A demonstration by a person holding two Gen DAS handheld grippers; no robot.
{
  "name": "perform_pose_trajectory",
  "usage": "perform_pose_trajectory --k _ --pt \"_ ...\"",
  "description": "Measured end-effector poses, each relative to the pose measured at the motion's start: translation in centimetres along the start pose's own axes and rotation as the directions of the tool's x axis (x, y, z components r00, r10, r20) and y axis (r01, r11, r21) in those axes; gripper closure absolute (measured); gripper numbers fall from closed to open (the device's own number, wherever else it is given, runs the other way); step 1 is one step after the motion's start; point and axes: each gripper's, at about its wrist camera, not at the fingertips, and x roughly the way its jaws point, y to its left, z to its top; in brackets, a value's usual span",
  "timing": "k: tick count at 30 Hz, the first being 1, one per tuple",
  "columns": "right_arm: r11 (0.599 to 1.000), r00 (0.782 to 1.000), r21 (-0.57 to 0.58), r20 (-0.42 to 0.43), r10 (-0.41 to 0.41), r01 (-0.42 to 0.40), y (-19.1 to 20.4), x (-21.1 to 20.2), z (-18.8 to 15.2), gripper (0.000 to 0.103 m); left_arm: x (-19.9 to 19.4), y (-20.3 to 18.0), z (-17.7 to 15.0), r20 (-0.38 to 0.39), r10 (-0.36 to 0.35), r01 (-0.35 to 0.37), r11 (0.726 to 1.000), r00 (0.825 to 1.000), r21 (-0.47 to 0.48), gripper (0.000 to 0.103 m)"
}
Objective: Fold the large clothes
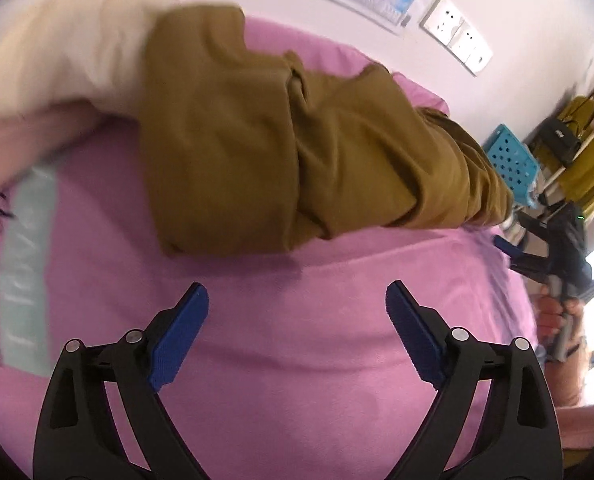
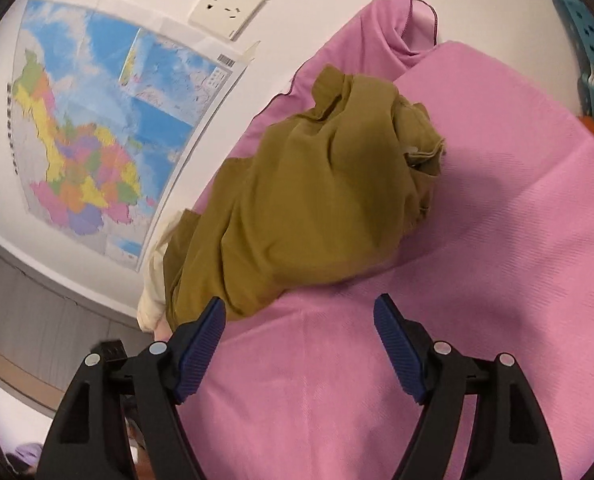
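Left gripper [image 1: 297,304]: jaws spread wide, blue pads facing each other, nothing between them, angled downward.
Right gripper [image 2: 299,314]: jaws apart, nothing gripped, tilted downward. In the left wrist view it appears at the right edge, held by the person's hand [image 1: 557,320].

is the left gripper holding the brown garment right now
No, the left gripper has its fingers spread open over bare pink sheet, with the brown garment lying beyond them.
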Motion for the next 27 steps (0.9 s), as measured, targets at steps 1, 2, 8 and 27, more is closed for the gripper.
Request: perform_pose_trajectory --k 1,2,8,27 --pt "1.000 1.000 0.000 0.002 -0.012 0.012 0.0 0.6 0.3 0.028 0.6 0.0 0.0 -0.013 -0.016 0.016 1.000 1.000 -0.018 0.017" --pt "1.000 1.000 0.013 0.002 -0.006 0.006 0.0 1.5 0.7 0.028 1.0 -0.1 0.1 -0.017 -0.027 0.026 0.999 0.999 -0.023 0.017" --pt "0.995 0.999 0.083 0.018 0.045 -0.047 0.2 4.4 2.0 0.020 1.9 -0.6 0.5 -0.012 -0.045 0.044 0.998 0.999 -0.036 0.017" --pt "0.995 0.990 0.092 0.138 0.026 -0.039 4.4 6.3 3.4 0.078 1.3 0.3 0.1 -0.026 -0.198 0.193 0.971 0.980 -0.138 0.013"
